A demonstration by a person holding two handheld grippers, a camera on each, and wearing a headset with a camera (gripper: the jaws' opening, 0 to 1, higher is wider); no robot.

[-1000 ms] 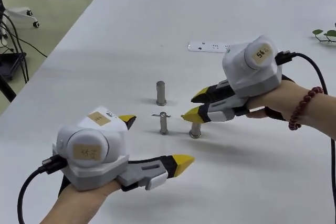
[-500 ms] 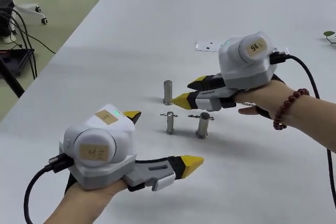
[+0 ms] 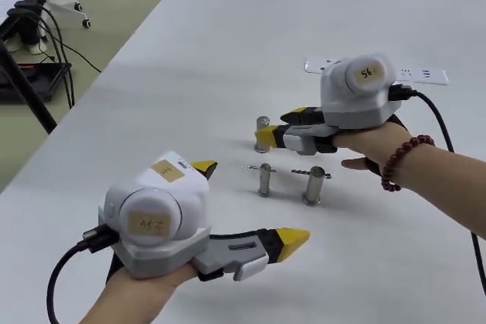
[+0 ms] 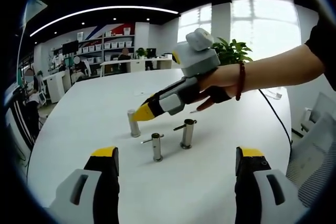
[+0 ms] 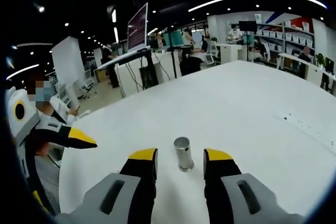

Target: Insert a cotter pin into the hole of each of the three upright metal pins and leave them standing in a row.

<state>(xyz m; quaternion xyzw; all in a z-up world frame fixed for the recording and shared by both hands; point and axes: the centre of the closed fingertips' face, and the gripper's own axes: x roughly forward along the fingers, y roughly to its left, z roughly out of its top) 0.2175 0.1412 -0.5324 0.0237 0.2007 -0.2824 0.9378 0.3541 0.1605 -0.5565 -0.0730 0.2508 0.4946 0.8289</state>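
Three upright metal pins stand on the white table (image 3: 228,51). The near-left pin (image 3: 265,179) and the near-right pin (image 3: 312,185) each have a cotter pin through the top. The far pin (image 3: 263,124) has no cotter pin. My right gripper (image 3: 277,127) is open, its yellow tips on either side of the far pin (image 5: 183,153) with a small gap on each side. My left gripper (image 3: 248,202) is open wide and holds nothing, just short of the pins. The left gripper view has the far pin (image 4: 134,123), both pinned ones (image 4: 156,146) (image 4: 186,133) and the right gripper (image 4: 157,103).
A white power strip (image 3: 380,72) lies behind the right gripper. The table's left edge drops to a floor with cables and a chair base (image 3: 68,9). In the right gripper view the left gripper (image 5: 63,135) comes in from the left.
The right gripper left the near-right pin, which now carries a cotter pin, and moved back and left to the far pin. The left gripper stayed in place.
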